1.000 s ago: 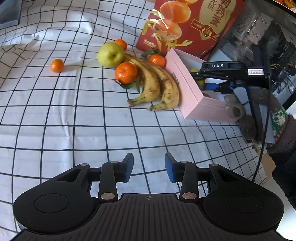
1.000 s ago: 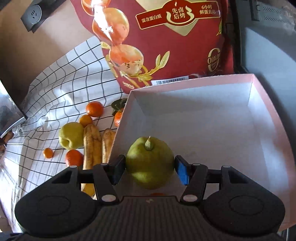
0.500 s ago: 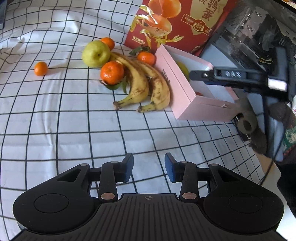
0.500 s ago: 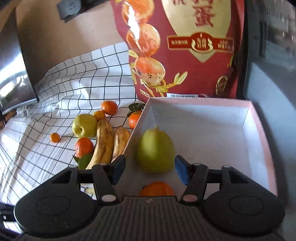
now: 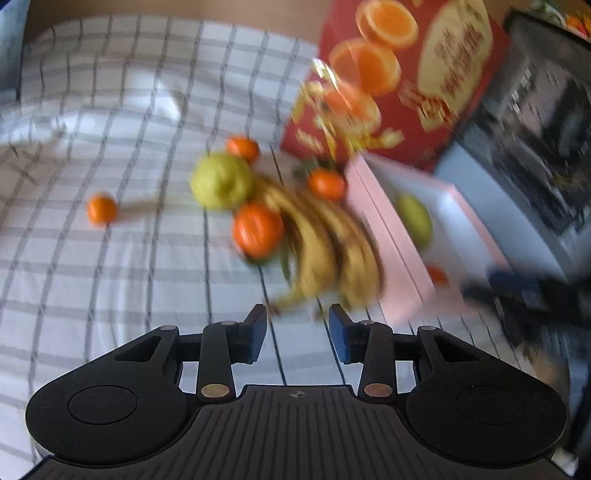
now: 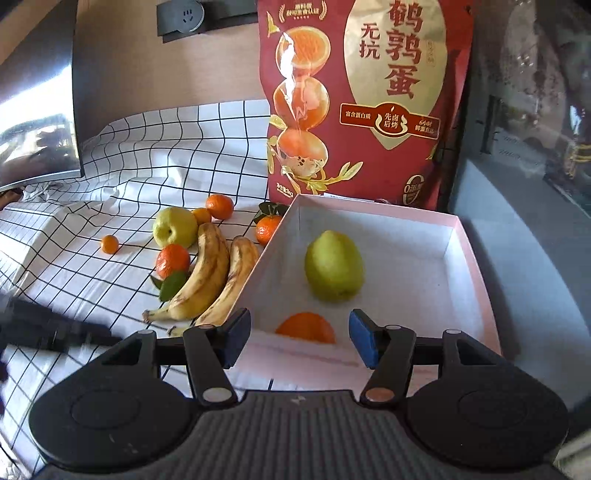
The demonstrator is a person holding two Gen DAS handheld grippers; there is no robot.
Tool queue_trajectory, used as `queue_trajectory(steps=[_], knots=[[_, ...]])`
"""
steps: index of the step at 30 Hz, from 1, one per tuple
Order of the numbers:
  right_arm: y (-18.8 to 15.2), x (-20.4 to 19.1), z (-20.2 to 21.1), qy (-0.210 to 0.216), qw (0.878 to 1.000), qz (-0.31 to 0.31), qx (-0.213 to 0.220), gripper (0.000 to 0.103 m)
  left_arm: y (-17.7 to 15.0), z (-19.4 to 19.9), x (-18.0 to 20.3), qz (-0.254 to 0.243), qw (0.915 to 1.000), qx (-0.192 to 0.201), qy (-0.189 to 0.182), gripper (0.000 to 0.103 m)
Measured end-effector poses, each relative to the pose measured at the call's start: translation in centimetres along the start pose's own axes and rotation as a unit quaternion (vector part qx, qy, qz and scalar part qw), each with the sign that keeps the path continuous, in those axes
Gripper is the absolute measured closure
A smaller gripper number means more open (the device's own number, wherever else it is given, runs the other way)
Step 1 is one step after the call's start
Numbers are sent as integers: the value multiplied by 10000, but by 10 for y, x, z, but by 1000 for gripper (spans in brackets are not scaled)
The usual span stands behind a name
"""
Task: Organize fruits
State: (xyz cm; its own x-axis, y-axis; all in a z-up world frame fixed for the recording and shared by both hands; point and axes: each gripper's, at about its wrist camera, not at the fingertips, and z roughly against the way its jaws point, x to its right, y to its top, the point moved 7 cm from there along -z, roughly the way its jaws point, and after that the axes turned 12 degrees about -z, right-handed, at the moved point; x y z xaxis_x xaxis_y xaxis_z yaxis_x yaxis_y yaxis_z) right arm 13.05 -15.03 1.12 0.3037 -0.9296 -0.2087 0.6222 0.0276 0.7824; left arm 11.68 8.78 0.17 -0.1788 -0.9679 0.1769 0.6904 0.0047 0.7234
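At my 12 o'clock stands a tall red snack bag (image 6: 365,99), upright, printed with gold Chinese characters and 3 browned egg halves in a column down its left side. Under everything lies a white cloth (image 6: 122,162) with a black grid, rumpled into folds toward my 10 o'clock. Behind it rises a plain tan wall, and at 11 o'clock a dark power socket (image 6: 184,14) is fixed to that wall. At 9 o'clock a shiny metal panel (image 6: 37,122) catches glare. From 1 to 3 o'clock sits a dark glass-fronted case (image 6: 524,110) above a grey surface (image 6: 517,254); what is behind its glass is unclear.
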Motion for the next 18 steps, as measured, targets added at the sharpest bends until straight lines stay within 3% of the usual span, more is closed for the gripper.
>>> queue_trajectory(steps=[10, 18], knots=[[-21, -5, 18, -172, 9998, 33, 71, 43, 77, -22, -47, 197, 9977, 476, 451, 62], [-30, -13, 17, -160, 9998, 87, -3, 43, 100, -68, -80, 546, 9965, -11, 629, 62]])
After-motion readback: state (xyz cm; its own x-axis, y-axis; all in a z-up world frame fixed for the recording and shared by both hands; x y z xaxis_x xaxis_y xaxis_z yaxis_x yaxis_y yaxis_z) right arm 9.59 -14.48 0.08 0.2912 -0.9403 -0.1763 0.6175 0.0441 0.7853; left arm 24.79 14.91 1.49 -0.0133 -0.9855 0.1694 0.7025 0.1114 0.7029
